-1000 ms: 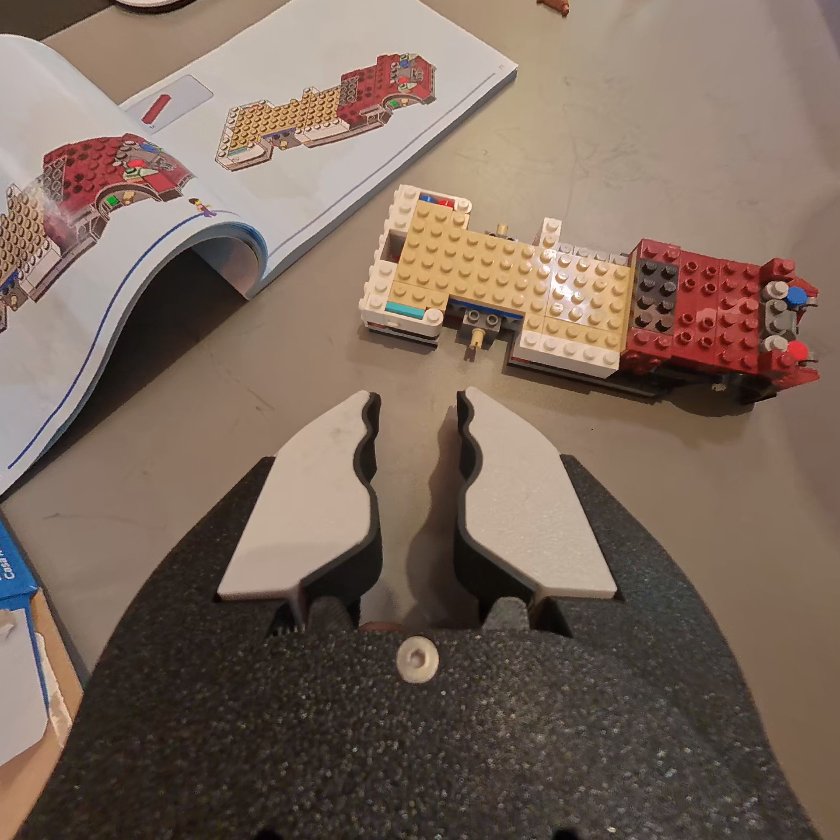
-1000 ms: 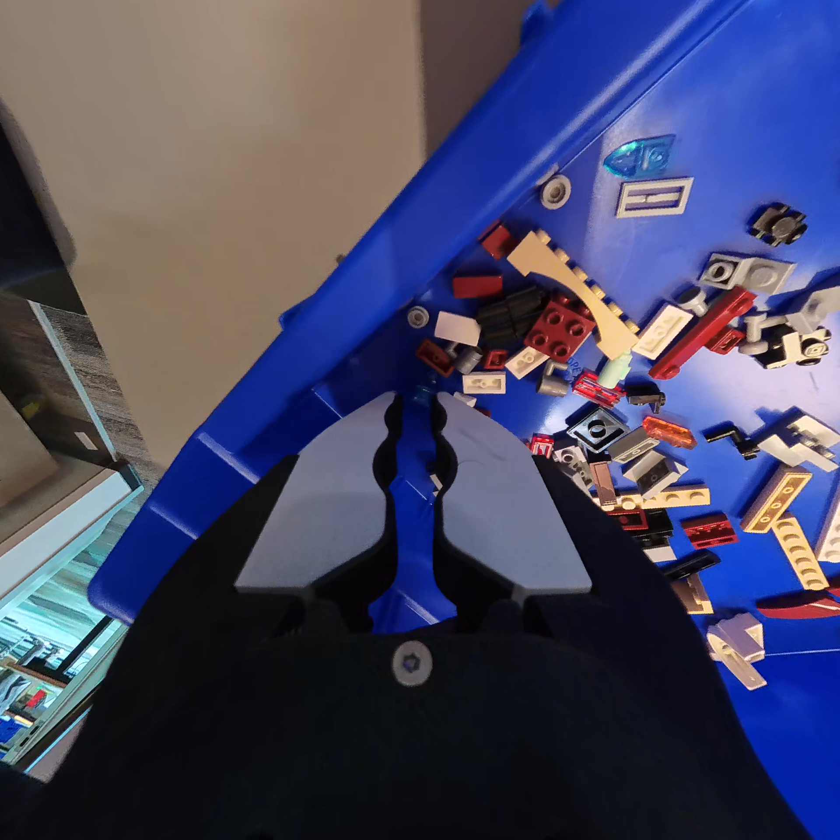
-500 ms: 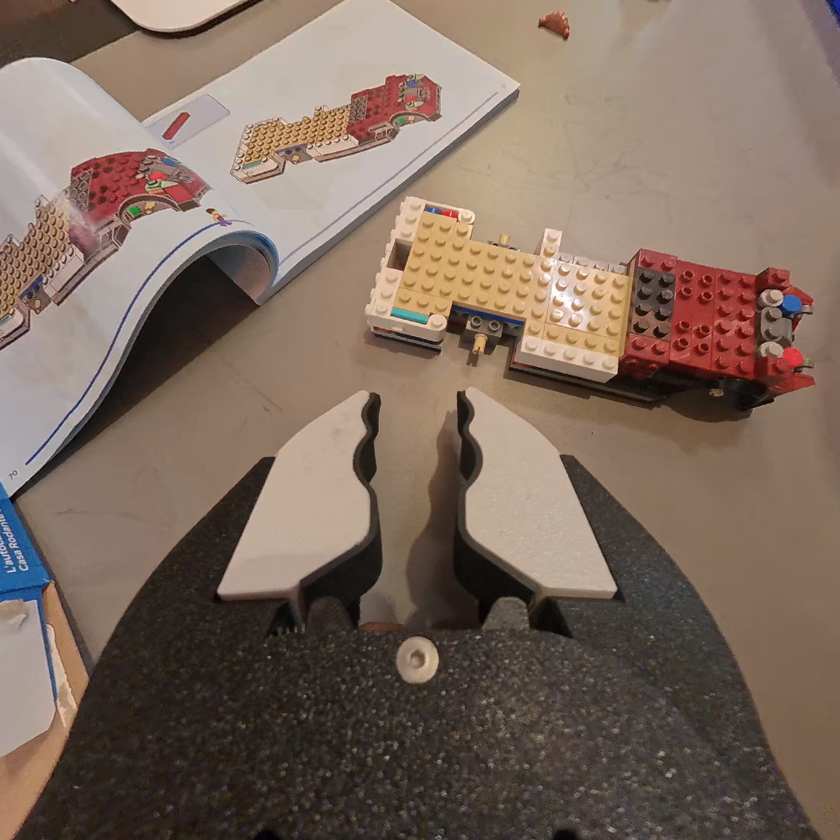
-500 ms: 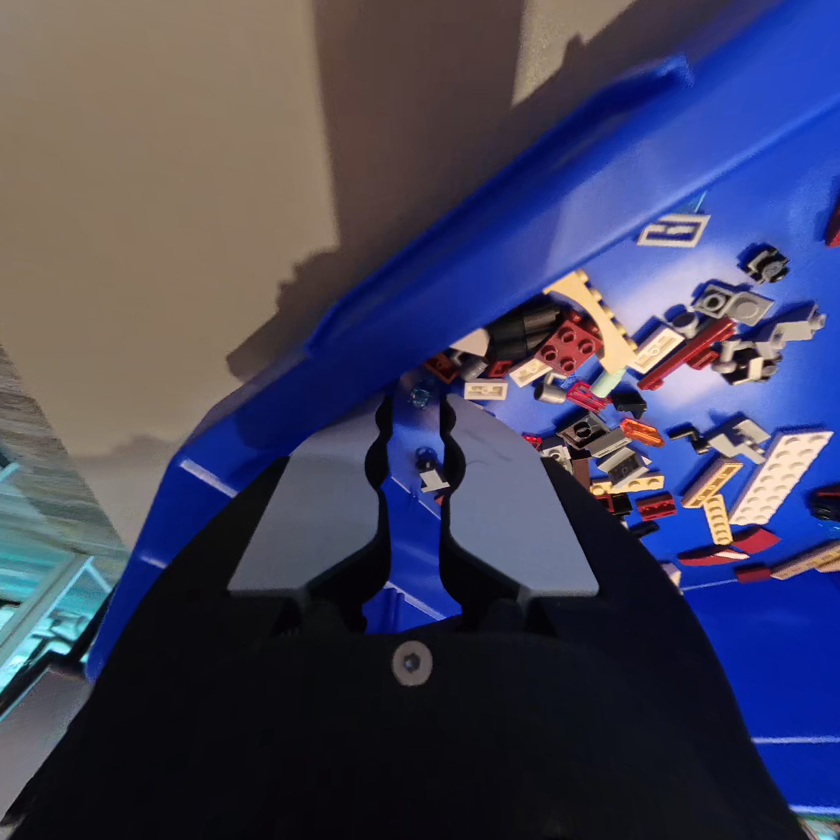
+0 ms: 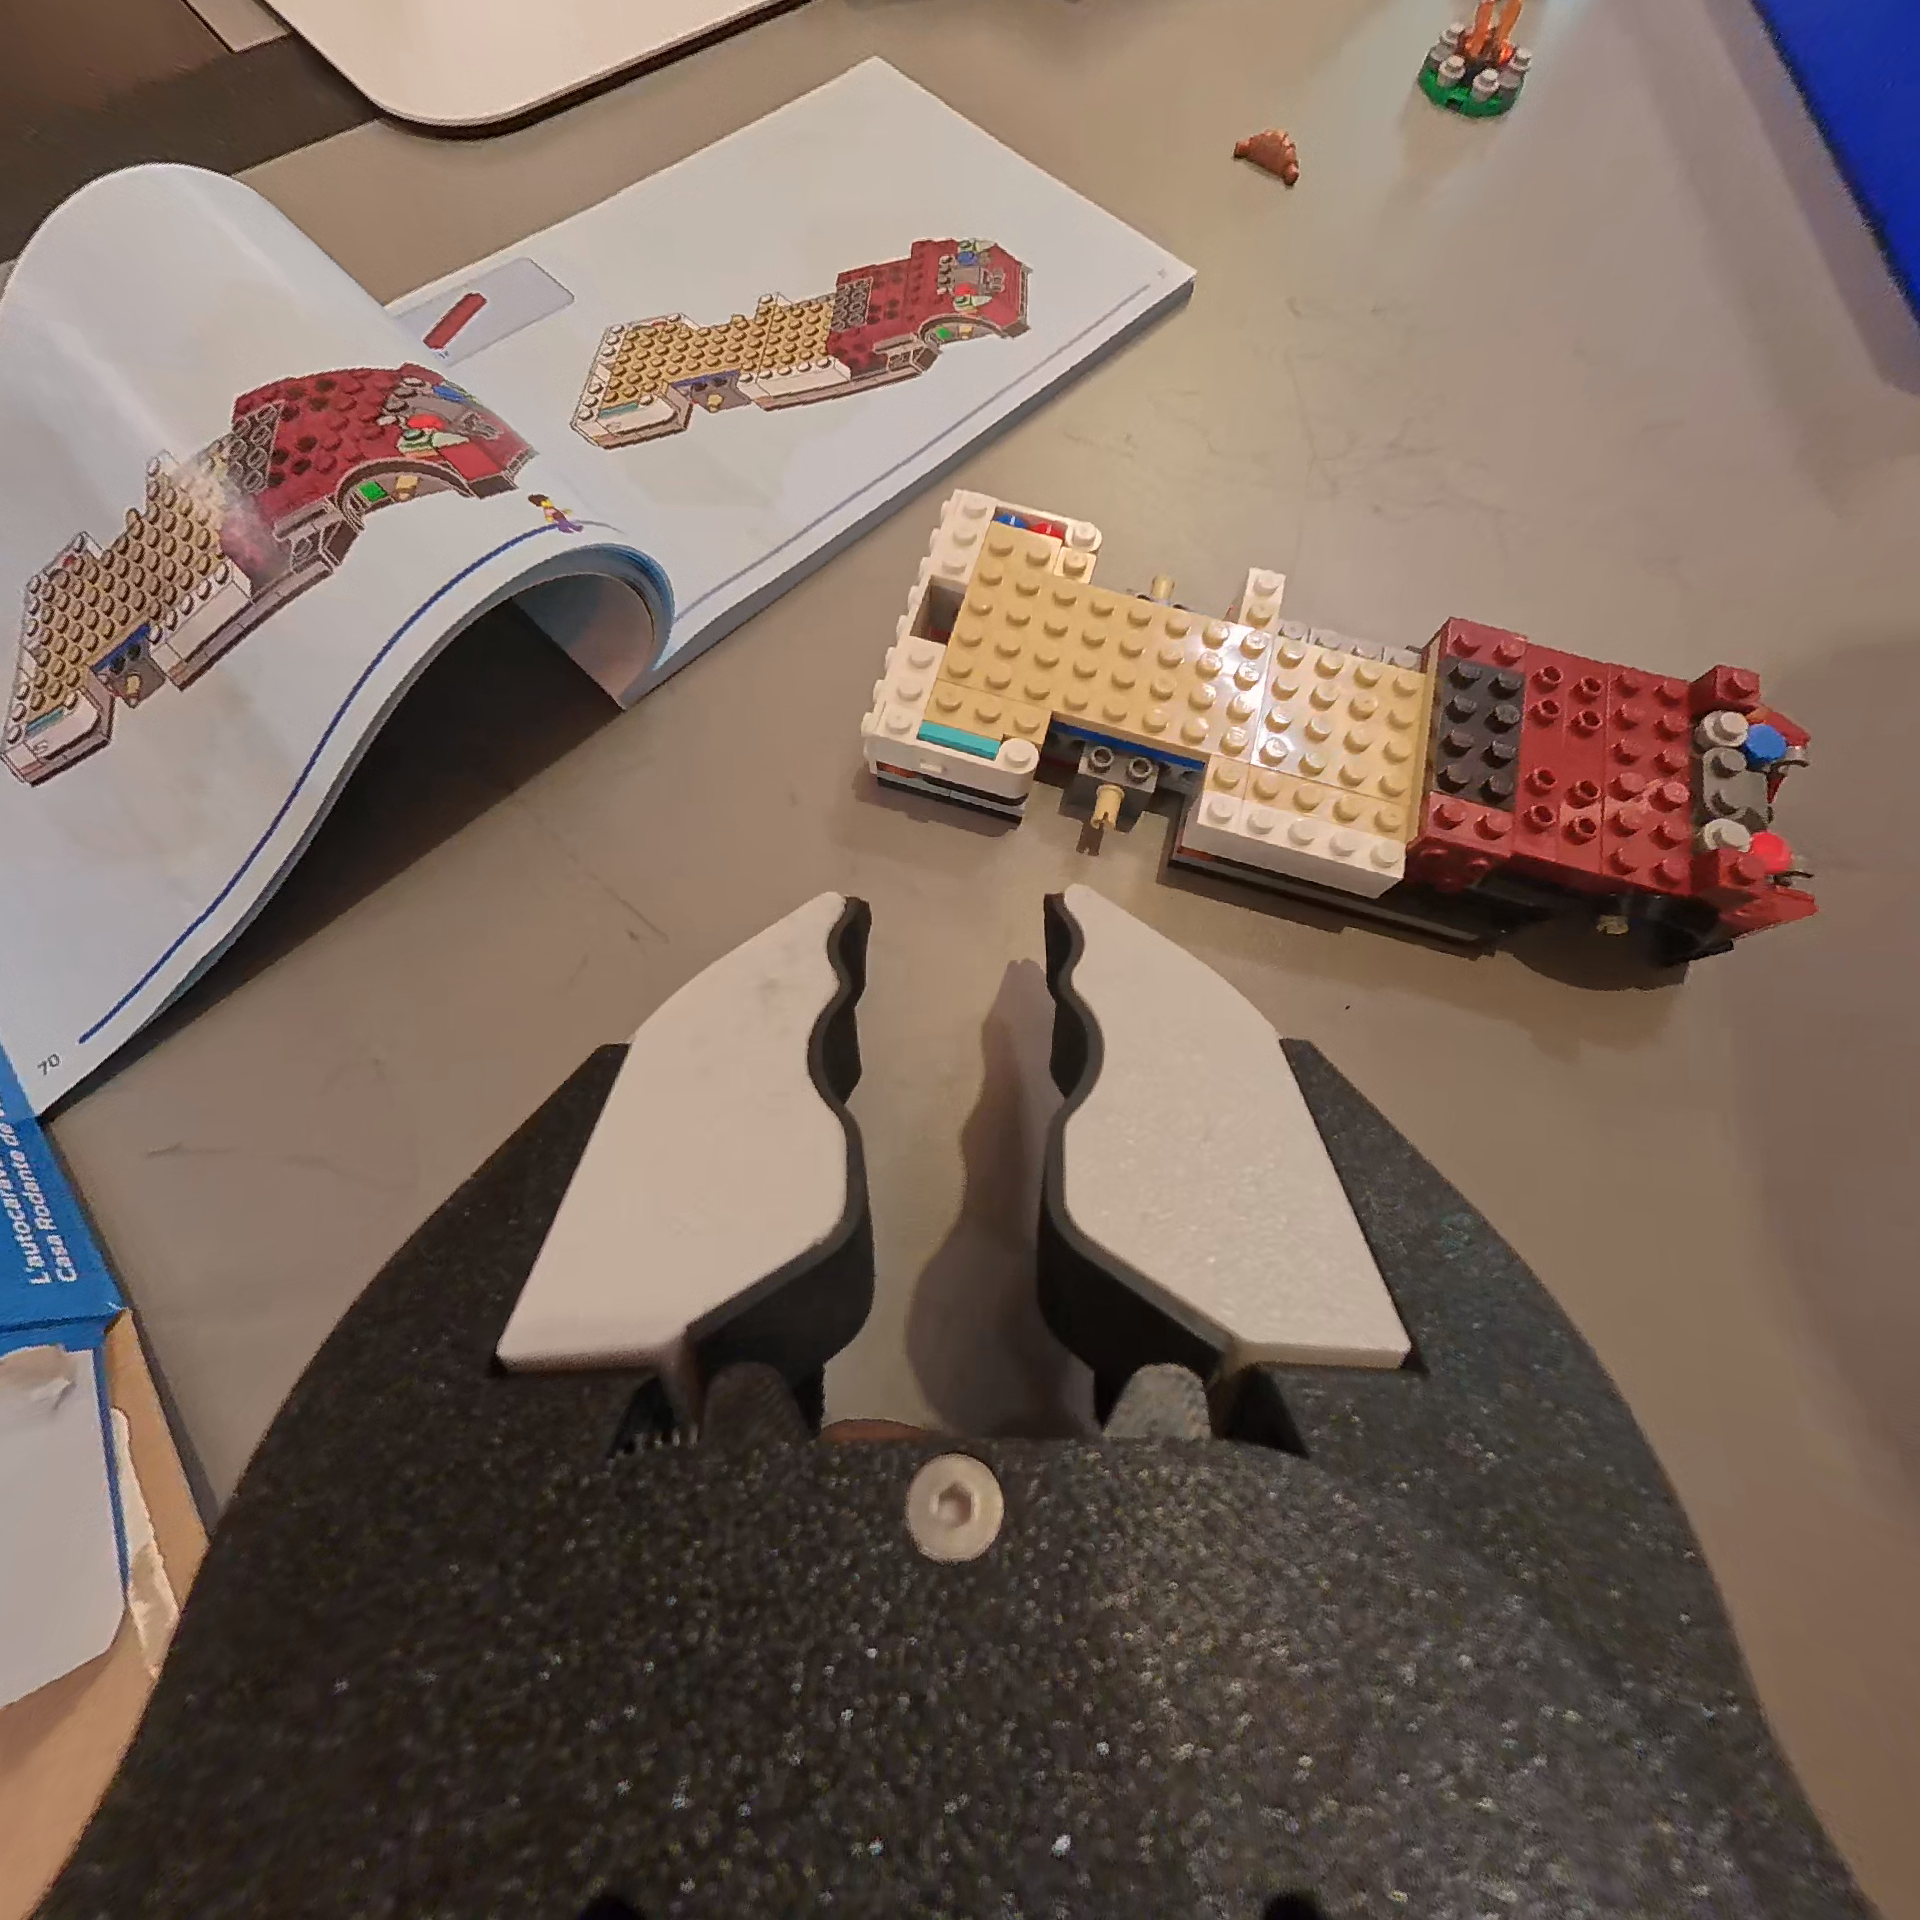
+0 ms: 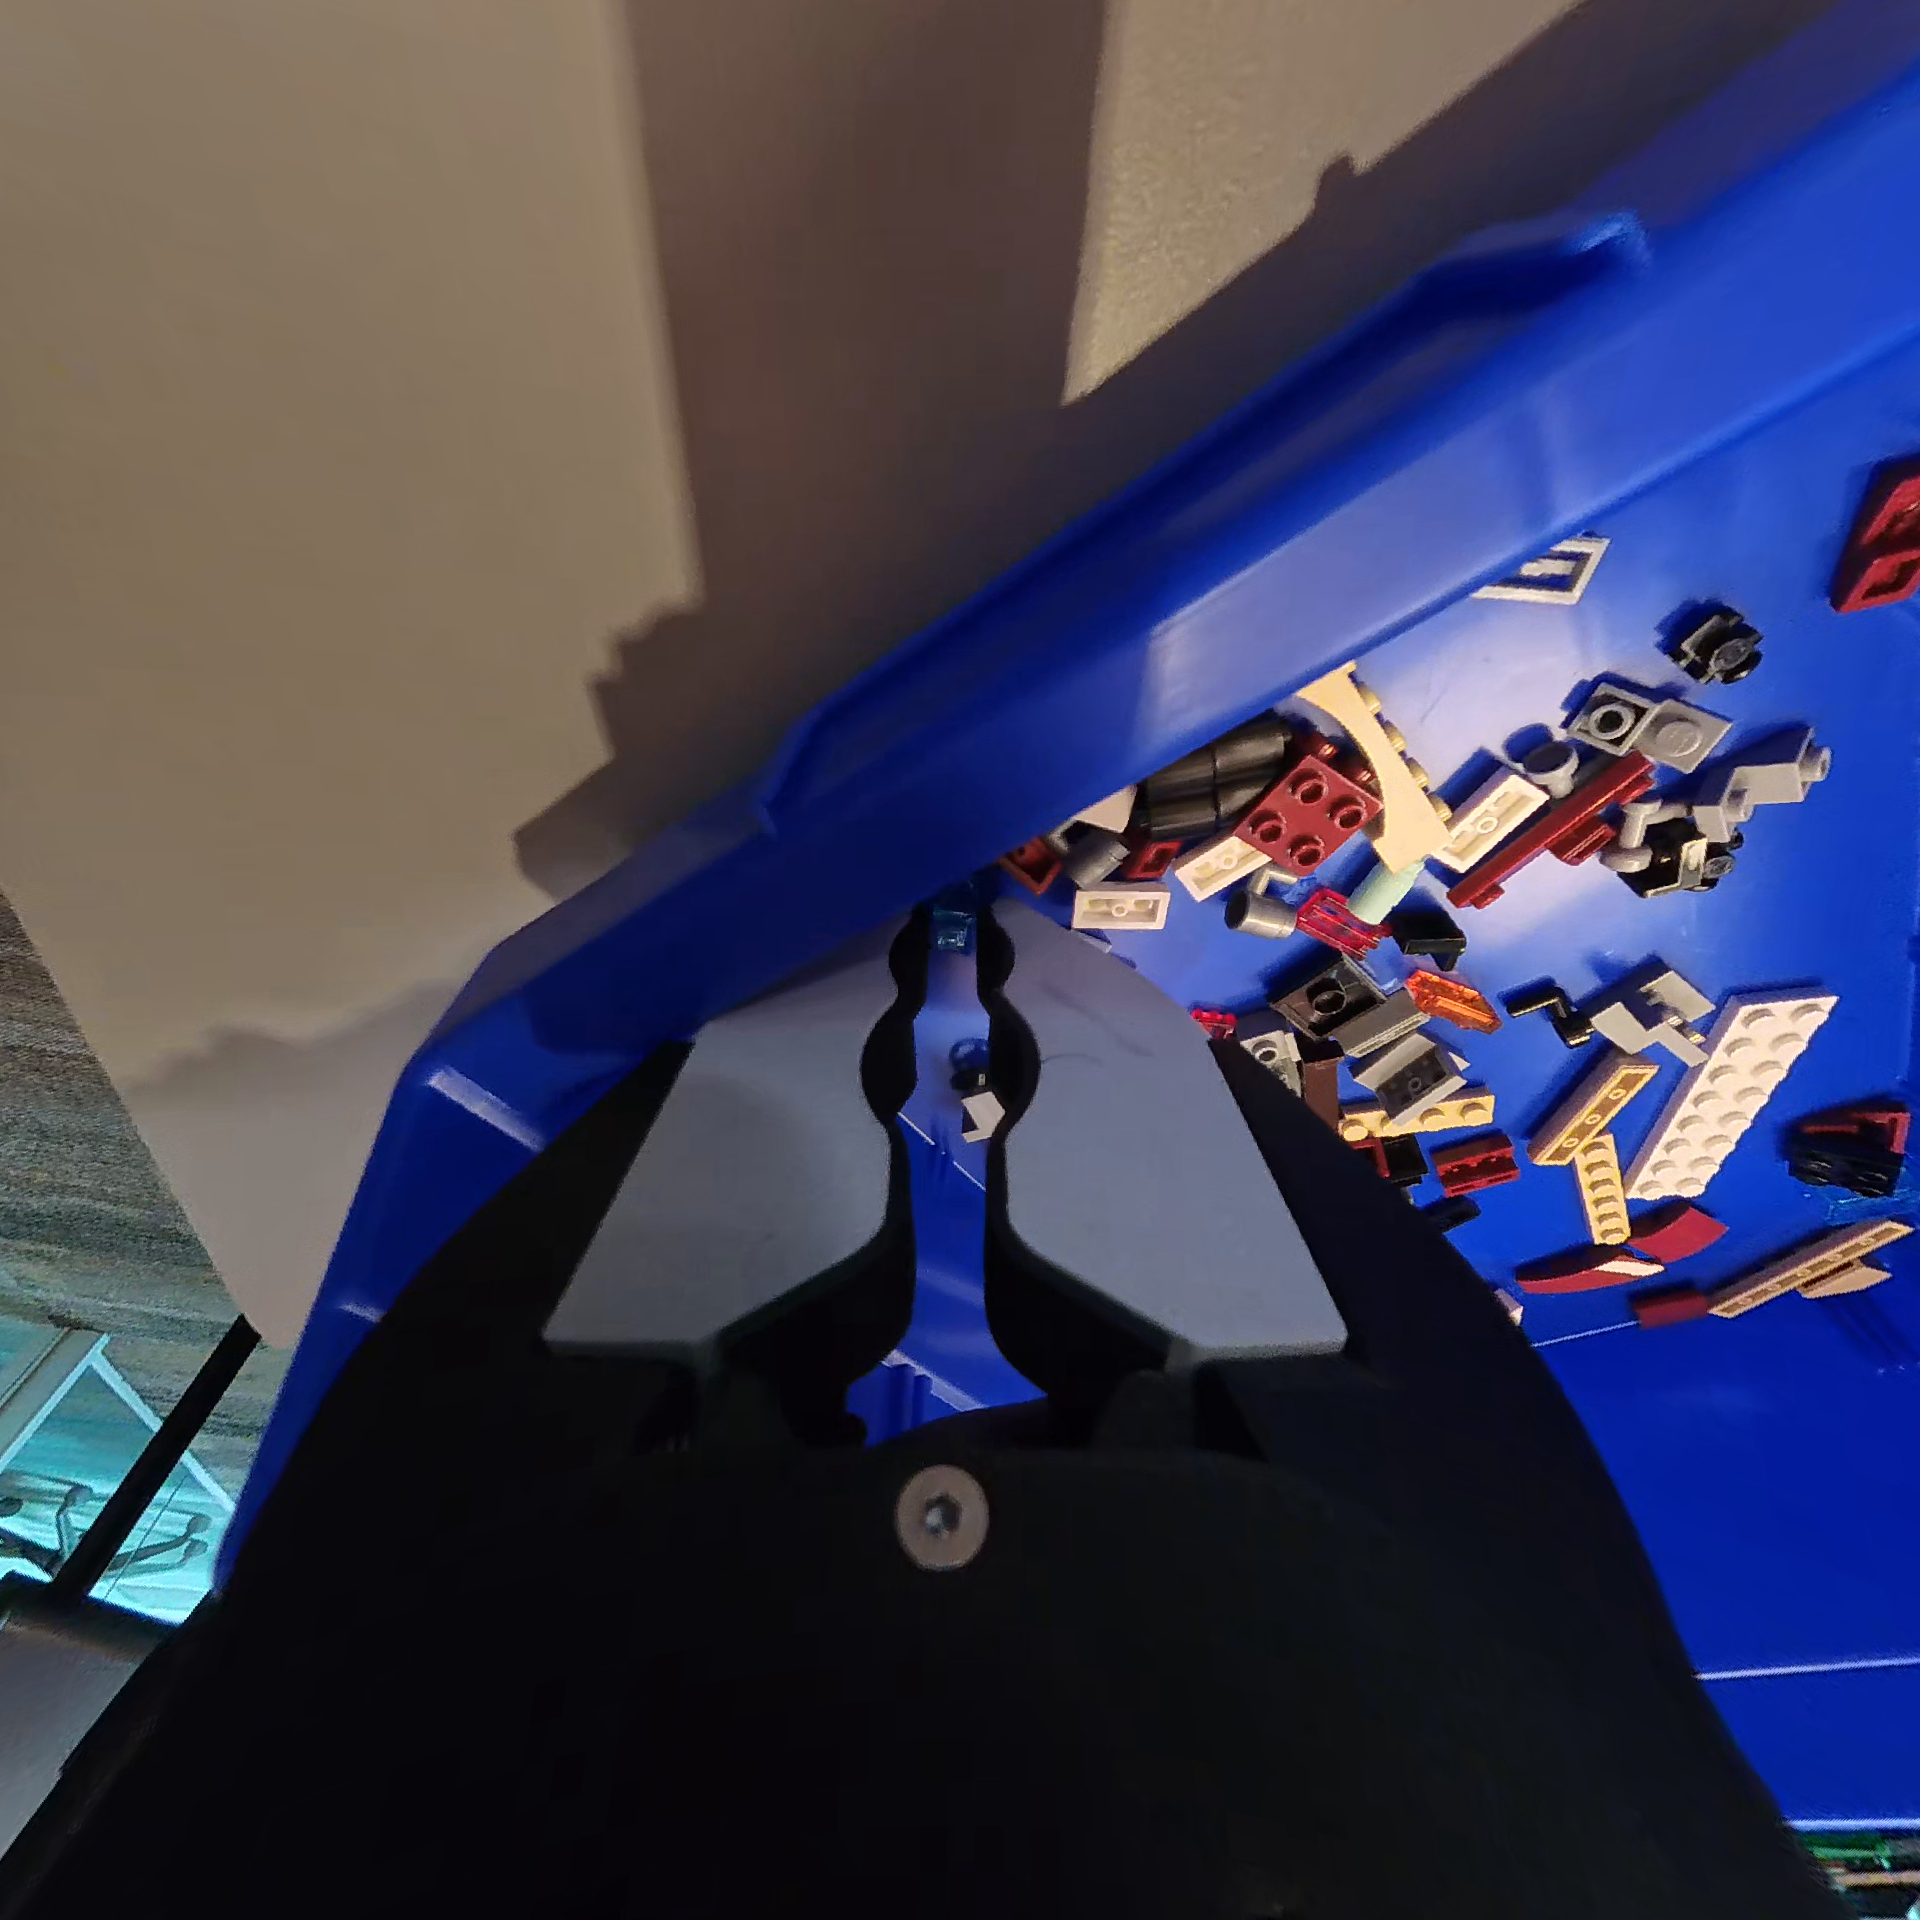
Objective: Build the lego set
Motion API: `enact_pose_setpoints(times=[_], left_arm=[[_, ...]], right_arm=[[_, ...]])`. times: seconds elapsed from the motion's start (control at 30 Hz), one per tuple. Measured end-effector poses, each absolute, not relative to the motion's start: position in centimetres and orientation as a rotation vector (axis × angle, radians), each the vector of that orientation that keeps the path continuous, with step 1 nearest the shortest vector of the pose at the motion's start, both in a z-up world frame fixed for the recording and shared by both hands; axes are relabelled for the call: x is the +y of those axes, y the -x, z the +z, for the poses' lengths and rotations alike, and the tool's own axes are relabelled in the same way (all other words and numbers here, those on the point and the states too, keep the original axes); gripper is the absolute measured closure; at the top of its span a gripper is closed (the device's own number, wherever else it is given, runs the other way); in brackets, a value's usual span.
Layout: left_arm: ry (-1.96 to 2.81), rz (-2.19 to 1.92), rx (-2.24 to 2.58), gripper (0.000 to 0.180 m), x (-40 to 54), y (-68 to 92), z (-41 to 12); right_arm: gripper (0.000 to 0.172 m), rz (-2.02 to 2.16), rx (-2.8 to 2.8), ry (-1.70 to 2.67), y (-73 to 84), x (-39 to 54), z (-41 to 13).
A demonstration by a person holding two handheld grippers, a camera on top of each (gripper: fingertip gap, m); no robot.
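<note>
Gripper on the right (image 6: 951, 928) pinched a small translucent blue piece (image 6: 952, 928) inside the blue bin (image 6: 1195, 644); left gripper (image 5: 951, 914) hovered open, empty, above the bench (image 5: 1455, 1143) beside the brick model (image 5: 1299, 727).

Small translucent blue piece (image 6: 951, 928), squarish, pinched at the very tips of the right hand-held gripper (image 6: 951, 935), just inside the blue bin's (image 6: 1039, 727) near wall. Loose bricks (image 6: 1309, 816) lie heaped to its right on the bin floor, apart from it.
</note>
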State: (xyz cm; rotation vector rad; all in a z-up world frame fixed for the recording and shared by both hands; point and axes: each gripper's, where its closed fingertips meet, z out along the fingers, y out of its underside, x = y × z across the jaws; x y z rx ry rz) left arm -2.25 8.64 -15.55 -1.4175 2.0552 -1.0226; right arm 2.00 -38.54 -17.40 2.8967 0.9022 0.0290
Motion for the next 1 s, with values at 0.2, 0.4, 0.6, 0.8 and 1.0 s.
enact_pose_setpoints(times=[0.2, 0.4, 0.6, 0.8, 1.0], left_arm=[[1.404, -0.995, 2.064, 0.147, 8.6, 2.3, -15.7], [1.397, -1.005, 2.061, 0.147, 8.5, 2.3, -15.6], [1.399, -1.031, 2.062, 0.147, 8.5, 2.3, -15.5], [1.391, -1.055, 2.064, 0.147, 8.4, 2.4, -15.3], [1.366, -1.084, 2.056, 0.147, 8.2, 2.5, -14.9]], right_arm=[[0.164, 0.048, 0.928, -2.893, -2.0, -38.5, -17.4], [0.163, 0.135, 0.940, -2.852, -2.6, -38.9, -17.3], [0.163, 0.236, 0.926, -2.896, -3.2, -38.2, -14.6], [0.163, 0.469, 1.025, -3.040, -2.4, -33.0, -9.6], [0.164, 0.433, 1.326, -3.226, 4.1, -23.9, -10.1]])
